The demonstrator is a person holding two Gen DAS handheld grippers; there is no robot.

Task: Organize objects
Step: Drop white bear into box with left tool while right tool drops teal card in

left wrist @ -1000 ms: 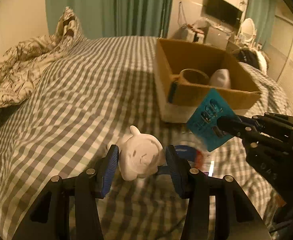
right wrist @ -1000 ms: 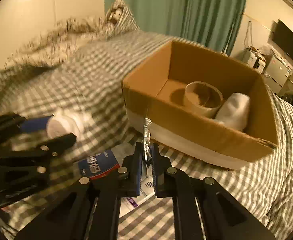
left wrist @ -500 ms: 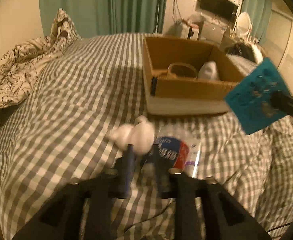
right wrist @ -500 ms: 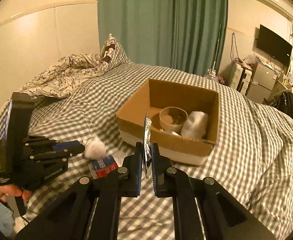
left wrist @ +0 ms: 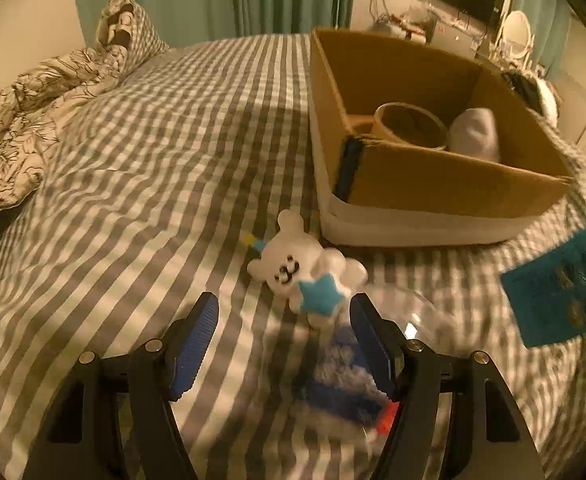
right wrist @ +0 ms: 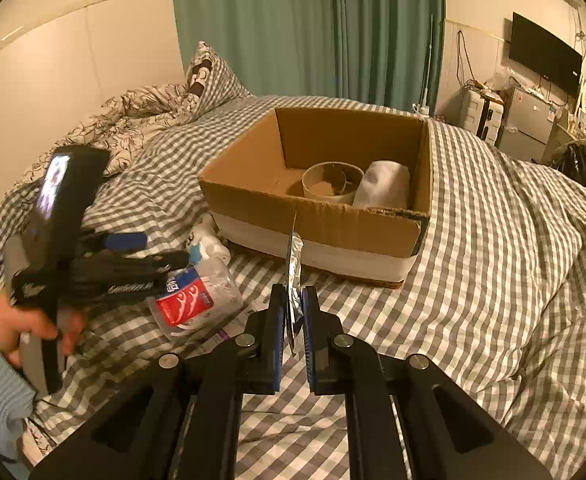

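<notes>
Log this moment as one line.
left gripper: open, toy bear on bed ahead | right gripper: shut on blue card | box: holds tape roll, white bundle

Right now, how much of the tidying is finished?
Some is done: a tape roll and a white bundle already sit in the cardboard box. The right claw is shut on a teal card, not boxed yet. The left claw is open near the white bear toy. The bear and a plastic packet are left on the bed.
</notes>
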